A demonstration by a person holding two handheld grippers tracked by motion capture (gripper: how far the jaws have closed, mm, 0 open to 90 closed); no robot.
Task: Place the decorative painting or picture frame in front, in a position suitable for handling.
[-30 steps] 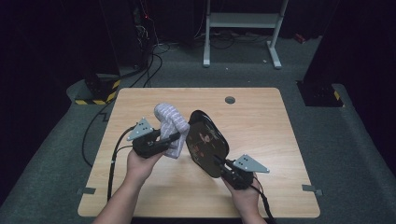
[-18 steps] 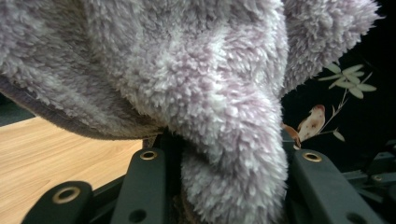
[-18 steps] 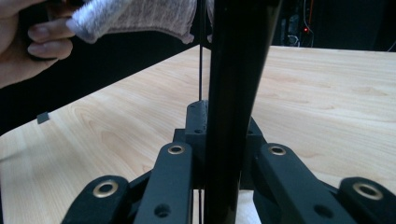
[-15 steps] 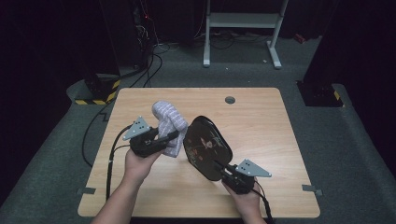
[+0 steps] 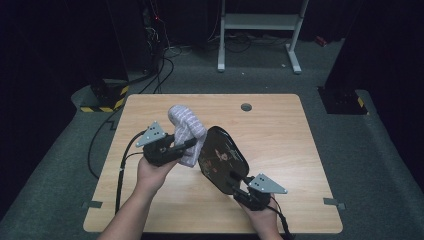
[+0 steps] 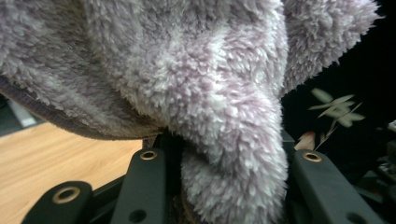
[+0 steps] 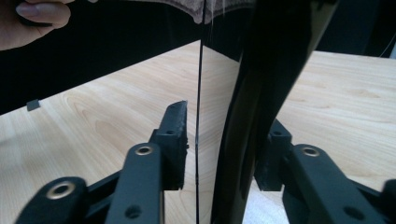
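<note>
The left gripper [image 5: 192,142] pinches a fluffy lilac cloth [image 5: 187,132] between its fingers, held above the desk [image 5: 280,130] left of centre; the right gripper [image 5: 234,181], near the desk's front edge, has just been opening its fingers, now spread loosely around the black paddle [image 5: 221,157] standing on edge beside the cloth.

No text, brand or number can be read. The black paddle [image 5: 222,159], beside the fluffy cloth [image 5: 187,132], bears a pale printed design, but its lettering is too small to make out.
</note>
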